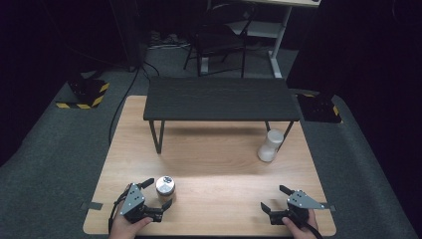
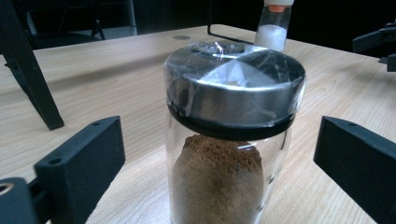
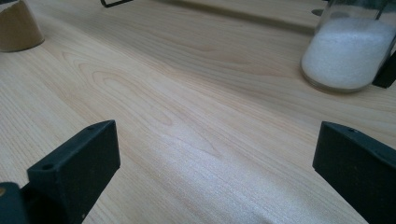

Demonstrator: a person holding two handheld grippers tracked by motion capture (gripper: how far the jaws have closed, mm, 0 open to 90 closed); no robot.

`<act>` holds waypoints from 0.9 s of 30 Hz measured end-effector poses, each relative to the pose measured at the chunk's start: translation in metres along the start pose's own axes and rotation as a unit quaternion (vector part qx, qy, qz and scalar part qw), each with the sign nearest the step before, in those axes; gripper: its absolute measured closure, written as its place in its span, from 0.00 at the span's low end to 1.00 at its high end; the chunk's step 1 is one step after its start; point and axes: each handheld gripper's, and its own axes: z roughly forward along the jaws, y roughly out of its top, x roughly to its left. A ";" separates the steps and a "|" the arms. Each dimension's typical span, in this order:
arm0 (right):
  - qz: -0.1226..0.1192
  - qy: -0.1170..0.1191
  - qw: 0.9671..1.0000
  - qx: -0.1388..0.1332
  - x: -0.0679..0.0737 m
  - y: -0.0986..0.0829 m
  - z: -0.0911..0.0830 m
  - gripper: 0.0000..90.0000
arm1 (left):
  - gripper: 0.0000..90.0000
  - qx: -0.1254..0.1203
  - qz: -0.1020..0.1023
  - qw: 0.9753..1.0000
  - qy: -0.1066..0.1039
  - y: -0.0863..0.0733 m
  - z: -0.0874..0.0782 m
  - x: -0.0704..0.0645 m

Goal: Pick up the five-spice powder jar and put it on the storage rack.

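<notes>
A small glass jar of brown powder [image 1: 165, 188] with a shiny metal lid stands near the table's front left. My left gripper [image 1: 158, 194] is open around it; in the left gripper view the jar [image 2: 229, 140] stands upright between the two jaws, which stand apart from the glass on both sides. A white-filled jar [image 1: 270, 146] stands by the right leg of the black shelf [image 1: 221, 98]. My right gripper [image 1: 275, 197] is open at the front right with nothing between its jaws. In the right gripper view the white jar [image 3: 348, 58] stands ahead to the right.
The low black shelf stands on thin legs across the back of the wooden table [image 1: 209, 164]. Beyond the table are a chair [image 1: 219, 35], a desk frame and cables on grey carpet. The brown jar [image 3: 18, 28] sits far left in the right gripper view.
</notes>
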 end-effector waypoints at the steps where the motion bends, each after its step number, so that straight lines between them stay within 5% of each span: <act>1: 0.000 -0.001 1.000 0.000 0.000 0.000 0.000 0.00 | 0.04 -0.001 -0.001 1.000 0.000 0.000 0.001 -0.001; 27: 0.012 0.000 1.000 -0.008 -0.002 -0.003 -0.001 0.00 | 0.33 -0.005 -0.021 1.000 -0.001 -0.003 0.011 -0.001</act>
